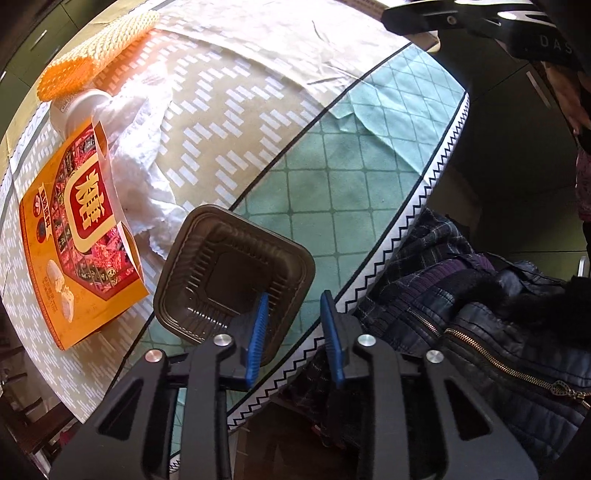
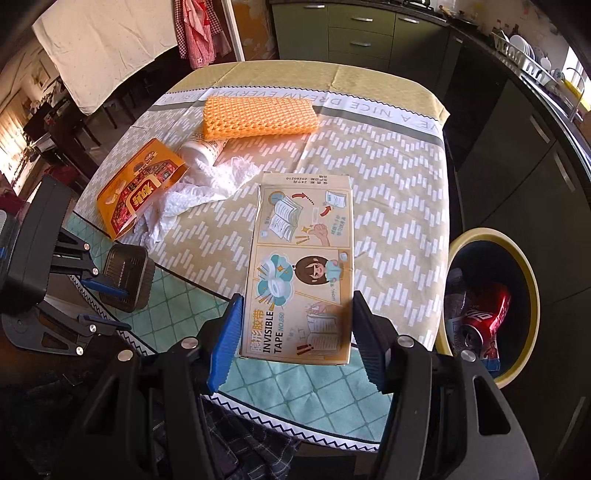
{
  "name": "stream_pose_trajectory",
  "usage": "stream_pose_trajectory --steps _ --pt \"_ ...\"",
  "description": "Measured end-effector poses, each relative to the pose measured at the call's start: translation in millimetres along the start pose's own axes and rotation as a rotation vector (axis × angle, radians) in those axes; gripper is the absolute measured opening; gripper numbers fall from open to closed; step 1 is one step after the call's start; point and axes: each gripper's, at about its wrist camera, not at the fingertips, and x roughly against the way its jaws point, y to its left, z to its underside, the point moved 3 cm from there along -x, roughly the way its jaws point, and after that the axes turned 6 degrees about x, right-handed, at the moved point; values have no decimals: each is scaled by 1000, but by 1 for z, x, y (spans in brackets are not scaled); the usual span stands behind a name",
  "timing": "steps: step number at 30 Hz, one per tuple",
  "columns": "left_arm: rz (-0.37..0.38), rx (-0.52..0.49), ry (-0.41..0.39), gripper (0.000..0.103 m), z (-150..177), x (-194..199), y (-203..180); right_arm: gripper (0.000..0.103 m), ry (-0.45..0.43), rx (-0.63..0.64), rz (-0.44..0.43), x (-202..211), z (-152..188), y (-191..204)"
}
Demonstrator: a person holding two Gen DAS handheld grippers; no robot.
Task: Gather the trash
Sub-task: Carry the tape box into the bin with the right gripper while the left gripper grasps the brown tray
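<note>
A dark plastic tray (image 1: 225, 273) sits near the table's front edge; it also shows in the right wrist view (image 2: 127, 273). My left gripper (image 1: 295, 328) is open, its left finger inside the tray's near rim, its right finger outside it. My right gripper (image 2: 295, 339) is open around the near end of a flat "Invisible Tape" box (image 2: 303, 266), fingers at either side of it. An orange snack box (image 1: 81, 243), crumpled white tissue (image 1: 147, 177), a white bottle (image 1: 77, 107) and an orange foam mesh sleeve (image 2: 258, 114) lie further back.
A yellow-rimmed bin (image 2: 517, 295) stands on the floor right of the table, holding a red can (image 2: 484, 317). A dark jacket (image 1: 480, 332) lies below the table's front edge (image 1: 406, 229). Green cabinets (image 2: 362, 33) stand behind the table.
</note>
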Motion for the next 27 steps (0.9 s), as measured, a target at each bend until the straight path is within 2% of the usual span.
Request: stream_pose_trajectory --steps 2,5,11,17,21,27 --pt "-6 -12 1 13 0 -2 -1 57 -5 -11 1 1 2 -6" --pt "-20 -22 -13 7 -1 -2 -4 57 -20 -33 8 6 3 -18" --pt "-35 -25 -52 5 -9 13 -6 57 -68 -132 44 28 11 -64" --pt "-35 -43 -118 5 -24 43 -14 57 -109 -329 139 49 35 -153" --pt "-33 -72 -167 5 -41 70 -28 57 -77 -452 184 33 56 -209" --pt "-53 -136 -204 5 -78 96 -57 58 4 -559 173 -21 73 -264"
